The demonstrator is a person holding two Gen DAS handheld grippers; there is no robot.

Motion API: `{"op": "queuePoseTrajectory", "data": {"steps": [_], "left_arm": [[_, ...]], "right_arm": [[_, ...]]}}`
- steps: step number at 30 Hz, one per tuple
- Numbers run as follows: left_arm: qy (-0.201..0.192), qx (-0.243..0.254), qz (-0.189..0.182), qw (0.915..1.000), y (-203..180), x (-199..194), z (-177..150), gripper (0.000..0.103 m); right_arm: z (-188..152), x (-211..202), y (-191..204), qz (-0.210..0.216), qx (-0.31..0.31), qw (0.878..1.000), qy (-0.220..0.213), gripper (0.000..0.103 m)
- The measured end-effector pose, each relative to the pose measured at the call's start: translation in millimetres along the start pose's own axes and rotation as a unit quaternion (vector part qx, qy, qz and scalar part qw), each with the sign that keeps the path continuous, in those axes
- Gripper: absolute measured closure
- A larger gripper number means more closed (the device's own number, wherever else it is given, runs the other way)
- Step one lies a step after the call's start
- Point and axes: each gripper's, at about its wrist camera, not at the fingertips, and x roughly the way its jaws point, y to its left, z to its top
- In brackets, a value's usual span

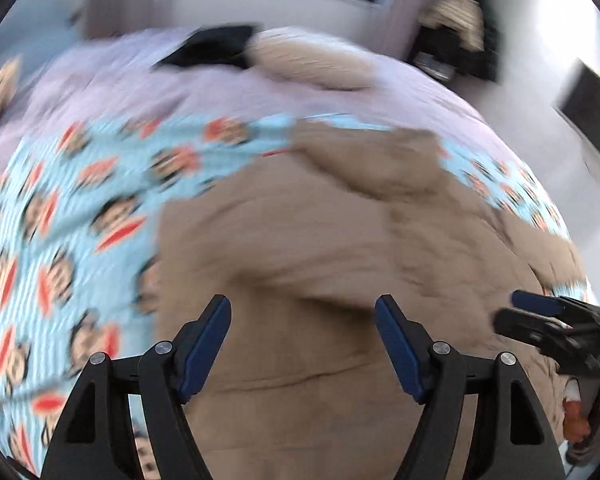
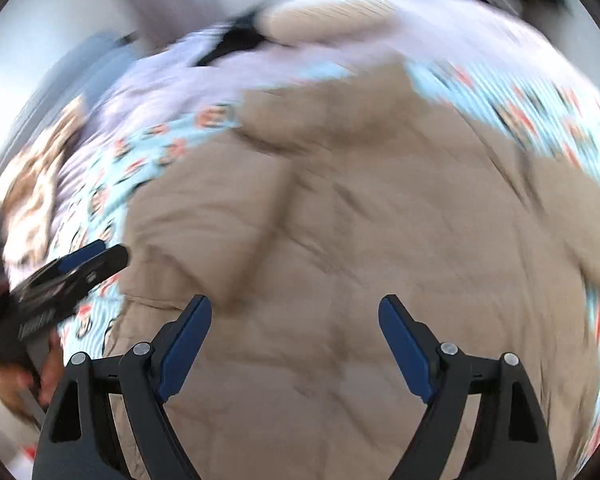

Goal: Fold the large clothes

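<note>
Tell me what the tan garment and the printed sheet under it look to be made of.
Tan garment: looks like soft matte woven or brushed cloth, with puffy creases and seam lines; blur hides the weave. Printed sheet: thin light-blue fabric, probably cotton, with fine stripes and a flat printed cartoon pattern.

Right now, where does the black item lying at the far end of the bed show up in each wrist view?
Left wrist: black item at top, left of centre, beside a beige pillow.
Right wrist: black item at upper left of centre.
Shared landmark: the beige pillow touching its right side.
</note>
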Motion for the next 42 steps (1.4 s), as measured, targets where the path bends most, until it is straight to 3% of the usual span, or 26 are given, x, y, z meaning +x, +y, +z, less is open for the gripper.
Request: {"op": "queuePoseTrajectory", "data": {"steps": [2, 5, 7, 9, 11, 12, 13, 14, 15, 16, 18, 20, 22, 25, 27, 31, 35, 37, 42], "left_arm": [[0.025, -0.066, -0.011, 0.9974, 43, 9, 2, 0.027], [0.047, -0.163, -0.053, 0.9841, 98, 28, 0, 0.027], [0.065, -0.214, -0.1, 0.9694, 123, 48, 0, 0.027], [0.075, -0.258, -0.138, 0.9533, 139, 67, 3, 0.027], [0.087, -0.272, -0.181, 0.941, 143, 85, 7, 0.027], [0.095, -0.277, -0.194, 0.9362, 143, 95, 10, 0.027], [0.098, -0.278, -0.193, 0.936, 141, 102, 13, 0.028], [0.095, -0.275, -0.183, 0.9391, 138, 106, 17, 0.038], [0.082, -0.261, -0.169, 0.9468, 132, 105, 23, 0.055], [0.072, -0.24, -0.162, 0.9545, 124, 101, 31, 0.078], [0.033, -0.172, -0.114, 0.9779, 103, 84, 43, 0.081], [0.006, -0.083, -0.065, 0.9944, 74, 68, 49, 0.084], [-0.006, -0.011, -0.021, 0.9997, 51, 61, 48, 0.084], [-0.001, 0.034, 0.068, 0.9971, 46, 72, 45, 0.084], [0.004, 0.011, 0.085, 0.9963, 65, 70, 44, 0.084], [0.002, -0.049, 0.113, 0.9924, 104, 52, 44, 0.084], [0.007, -0.077, 0.063, 0.995, 124, 29, 39, 0.084], [0.008, -0.072, 0.035, 0.9968, 118, 20, 33, 0.084], [0.028, -0.023, -0.014, 0.9992, 76, 15, 15, 0.084]], "right_arm": [[10, 14, 37, -0.014, -0.077, 0.997, -0.002, 0.015], [14, 47, 87, -0.06, -0.188, 0.98, 0.01, 0.015], [14, 75, 113, -0.105, -0.254, 0.962, 0.004, 0.015], [17, 93, 123, -0.131, -0.277, 0.952, -0.001, 0.017], [28, 102, 116, -0.151, -0.255, 0.955, -0.01, 0.033], [34, 100, 105, -0.155, -0.225, 0.962, -0.015, 0.055], [40, 93, 90, -0.15, -0.179, 0.972, -0.023, 0.084], [45, 86, 80, -0.14, -0.141, 0.98, -0.029, 0.092], [49, 76, 62, -0.124, -0.088, 0.987, -0.04, 0.094], [51, 64, 41, -0.102, -0.032, 0.993, -0.053, 0.095], [47, 50, -3, -0.062, 0.073, 0.994, -0.059, 0.096], [35, 49, -46, -0.028, 0.175, 0.983, -0.05, 0.096], [12, 62, -92, 0.022, 0.291, 0.956, -0.03, 0.096], [-16, 84, -126, 0.067, 0.378, 0.923, -0.012, 0.096], [-19, 86, -130, 0.084, 0.387, 0.918, -0.014, 0.096], [-11, 85, -129, 0.085, 0.36, 0.929, -0.003, 0.095], [-10, 80, -131, 0.102, 0.371, 0.923, 0.017, 0.087], [-18, 68, -123, 0.099, 0.361, 0.927, 0.025, 0.072], [-21, 22, -103, 0.02, 0.279, 0.96, 0.006, 0.071]]}}
